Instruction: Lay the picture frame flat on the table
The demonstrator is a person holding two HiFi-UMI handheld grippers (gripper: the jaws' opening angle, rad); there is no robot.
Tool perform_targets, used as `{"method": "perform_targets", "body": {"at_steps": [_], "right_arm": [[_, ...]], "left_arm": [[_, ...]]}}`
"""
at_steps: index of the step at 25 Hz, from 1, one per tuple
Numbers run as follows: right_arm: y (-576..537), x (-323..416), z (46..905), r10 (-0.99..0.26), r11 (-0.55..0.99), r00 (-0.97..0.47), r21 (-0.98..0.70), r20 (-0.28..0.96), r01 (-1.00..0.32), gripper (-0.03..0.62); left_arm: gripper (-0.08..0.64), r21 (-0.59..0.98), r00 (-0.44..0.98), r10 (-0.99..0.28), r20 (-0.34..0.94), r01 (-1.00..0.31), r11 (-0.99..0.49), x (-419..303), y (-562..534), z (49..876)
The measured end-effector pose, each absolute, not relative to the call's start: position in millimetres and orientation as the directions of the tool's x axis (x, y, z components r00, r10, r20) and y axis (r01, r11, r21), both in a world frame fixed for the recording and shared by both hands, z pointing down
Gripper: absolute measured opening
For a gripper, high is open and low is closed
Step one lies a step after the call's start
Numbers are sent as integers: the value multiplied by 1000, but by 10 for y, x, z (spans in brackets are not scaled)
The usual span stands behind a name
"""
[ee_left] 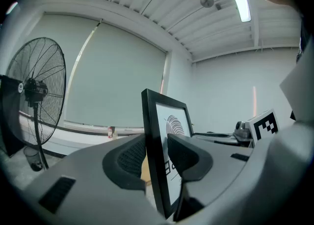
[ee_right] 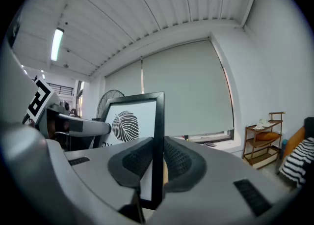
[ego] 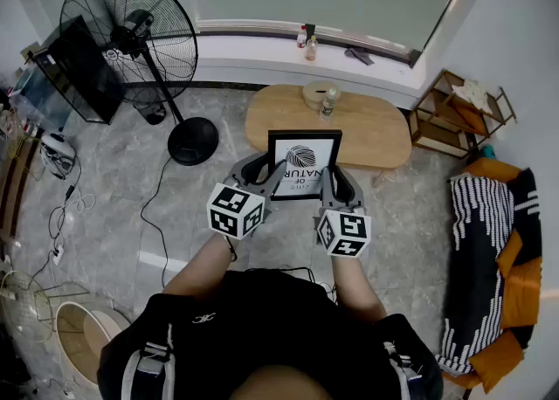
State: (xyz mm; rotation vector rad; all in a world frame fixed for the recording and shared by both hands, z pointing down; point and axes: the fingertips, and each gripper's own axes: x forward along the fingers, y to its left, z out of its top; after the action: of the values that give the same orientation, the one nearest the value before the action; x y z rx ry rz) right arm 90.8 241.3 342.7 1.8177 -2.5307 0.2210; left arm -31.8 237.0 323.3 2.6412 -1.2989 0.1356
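The picture frame (ego: 304, 162) is black with a white print of a leaf and stands upright between my two grippers, at the near edge of the oval wooden table (ego: 376, 132). My left gripper (ego: 262, 173) is shut on the frame's left edge. My right gripper (ego: 336, 182) is shut on its right edge. In the left gripper view the frame (ee_left: 158, 135) stands edge-on between the pads of the left gripper (ee_left: 157, 159). In the right gripper view the frame (ee_right: 157, 121) is pinched the same way by the right gripper (ee_right: 157, 162). Whether the frame's bottom touches the table is hidden.
A small bottle (ego: 327, 103) and a round wooden lid (ego: 314, 91) sit at the table's far side. A standing fan (ego: 131, 36) is at the left with its base (ego: 192, 141) near the table. A wooden shelf (ego: 454, 114) and a striped cushion (ego: 480, 241) are on the right.
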Motion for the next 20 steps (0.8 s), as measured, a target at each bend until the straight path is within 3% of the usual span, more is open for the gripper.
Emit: {"method": "perform_targets", "body": {"at_steps": [9, 20], "right_arm": [[2616, 577, 3441, -955, 274, -286, -136, 80, -952, 82], [2668, 797, 3526, -958, 247, -266, -160, 106, -956, 83]], "left_arm": [[153, 123, 647, -745, 162, -762, -635, -642, 2515, 3218], [152, 128, 664, -722, 193, -747, -652, -423, 2539, 3313]]}}
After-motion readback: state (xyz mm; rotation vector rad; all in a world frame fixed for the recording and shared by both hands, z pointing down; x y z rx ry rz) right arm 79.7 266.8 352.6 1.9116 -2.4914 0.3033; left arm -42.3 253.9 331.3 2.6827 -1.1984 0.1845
